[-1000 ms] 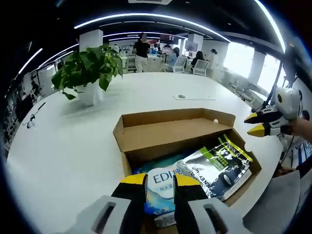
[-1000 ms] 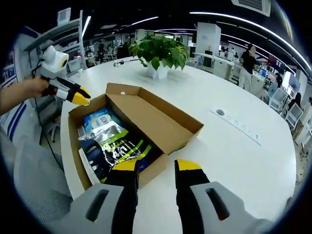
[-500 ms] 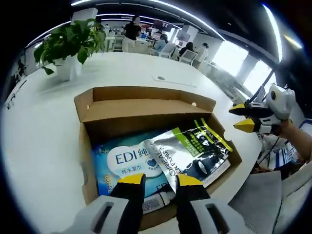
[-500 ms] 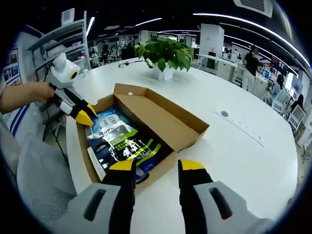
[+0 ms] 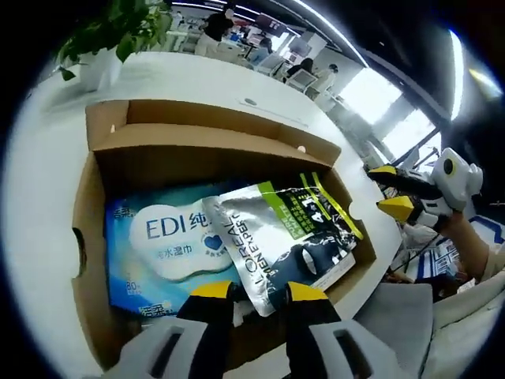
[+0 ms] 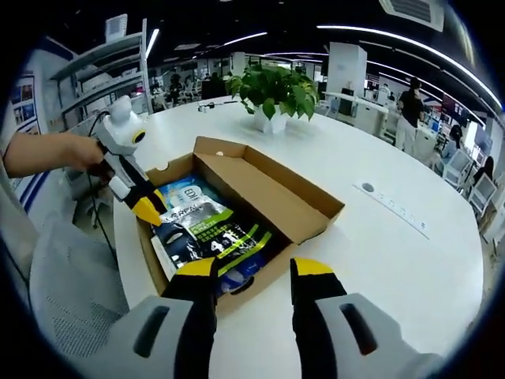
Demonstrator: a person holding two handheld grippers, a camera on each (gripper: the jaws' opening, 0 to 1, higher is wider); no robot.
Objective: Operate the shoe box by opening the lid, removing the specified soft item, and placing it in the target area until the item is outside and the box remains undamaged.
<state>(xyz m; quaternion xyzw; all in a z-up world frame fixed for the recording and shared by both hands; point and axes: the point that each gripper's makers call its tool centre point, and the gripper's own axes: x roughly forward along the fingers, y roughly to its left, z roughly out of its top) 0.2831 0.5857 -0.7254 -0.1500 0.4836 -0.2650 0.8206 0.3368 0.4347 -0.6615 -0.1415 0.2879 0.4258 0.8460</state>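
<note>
The cardboard shoe box (image 5: 84,197) lies open on the white table, its lid flap (image 5: 213,142) folded back. Inside, a blue EDI wet-wipes pack (image 5: 166,241) lies partly under a silver and black pouch (image 5: 288,237) with green stripes. My left gripper (image 5: 258,294) is open, hovering just above the pouch's near edge. In the right gripper view the left gripper (image 6: 147,208) points down over the box's (image 6: 272,260) left end, above the wipes pack (image 6: 181,193) and pouch (image 6: 209,233). My right gripper (image 6: 254,270) is open, just outside the box's side wall; it also appears off the box's right end (image 5: 388,188).
A potted plant (image 6: 272,87) stands on the table (image 6: 410,268) beyond the box. A cable outlet strip (image 6: 392,207) lies to the right. A grey chair (image 6: 71,292) sits at the table's edge by the person's hand (image 6: 55,154). Desks and people fill the background.
My left gripper has dropped and moved in over the box, now close above the pouch. The right gripper has held nearly still beside the box.
</note>
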